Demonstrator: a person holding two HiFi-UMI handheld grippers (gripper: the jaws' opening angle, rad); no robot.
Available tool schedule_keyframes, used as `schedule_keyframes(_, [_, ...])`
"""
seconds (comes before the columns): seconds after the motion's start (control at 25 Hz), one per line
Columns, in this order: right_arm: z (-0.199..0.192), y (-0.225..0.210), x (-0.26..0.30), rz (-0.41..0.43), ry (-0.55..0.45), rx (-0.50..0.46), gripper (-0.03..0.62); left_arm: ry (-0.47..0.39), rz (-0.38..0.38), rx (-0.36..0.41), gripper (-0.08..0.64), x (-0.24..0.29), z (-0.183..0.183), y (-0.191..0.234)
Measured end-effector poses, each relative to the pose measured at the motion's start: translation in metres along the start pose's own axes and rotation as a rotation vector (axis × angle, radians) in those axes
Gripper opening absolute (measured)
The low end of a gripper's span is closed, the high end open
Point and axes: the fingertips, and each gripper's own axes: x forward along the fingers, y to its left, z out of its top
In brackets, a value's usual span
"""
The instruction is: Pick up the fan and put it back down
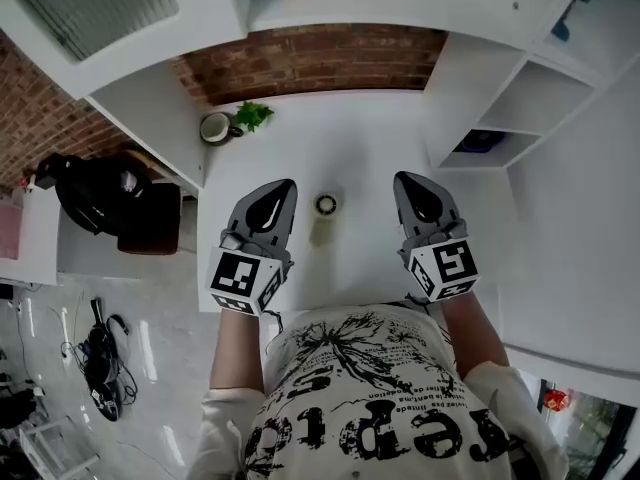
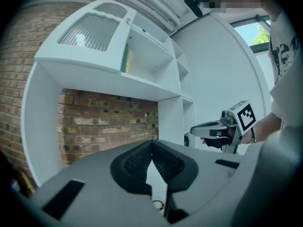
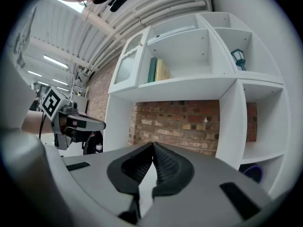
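A small pale fan (image 1: 324, 216) with a round dark head lies on the white desk (image 1: 360, 153), between my two grippers and touched by neither. My left gripper (image 1: 284, 184) hangs above the desk to the left of the fan, jaws shut together with nothing between them. My right gripper (image 1: 404, 179) is held to the fan's right, also shut and empty. In the left gripper view the pads (image 2: 137, 162) meet at the tip, and the fan's head (image 2: 157, 204) peeps through the gap below them. The right gripper view shows its pads (image 3: 165, 163) closed.
A cup (image 1: 215, 128) and a green sprig (image 1: 253, 115) stand at the desk's back left by the brick wall (image 1: 310, 60). White shelves (image 1: 520, 98) rise at the right, one holding a blue thing (image 1: 483, 140). A dark chair (image 1: 100, 198) stands left of the desk.
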Motion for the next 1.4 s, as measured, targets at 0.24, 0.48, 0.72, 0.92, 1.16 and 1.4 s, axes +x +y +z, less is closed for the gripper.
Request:
schedule_keyframes(0.24, [0.013, 0.011, -0.011, 0.035, -0.079, -0.043, 0.014, -0.054, 0.053, 0.007, 0.014, -0.018, 0.016, 0.007])
schedule_keyframes(0.48, [0.011, 0.011, -0.015, 0.021, -0.077, -0.061, 0.012, -0.067, 0.069, 0.003, 0.014, -0.019, 0.019, 0.010])
schedule_keyframes(0.72, [0.008, 0.013, -0.018, 0.030, -0.064, -0.083, 0.012, -0.072, 0.059, 0.002, 0.014, -0.021, 0.020, 0.005])
schedule_keyframes(0.92, [0.011, 0.015, -0.019, 0.029, -0.075, -0.069, 0.012, -0.050, 0.052, 0.005, 0.014, -0.023, 0.015, 0.002])
schedule_keyframes(1.16, [0.009, 0.017, -0.022, 0.022, -0.102, -0.071, 0.012, -0.043, 0.041, 0.029, 0.014, -0.026, 0.013, -0.005])
schedule_keyframes(1.4, [0.012, 0.028, -0.023, 0.035, -0.103, -0.124, 0.012, -0.050, 0.055, 0.019, 0.014, -0.030, 0.013, -0.006])
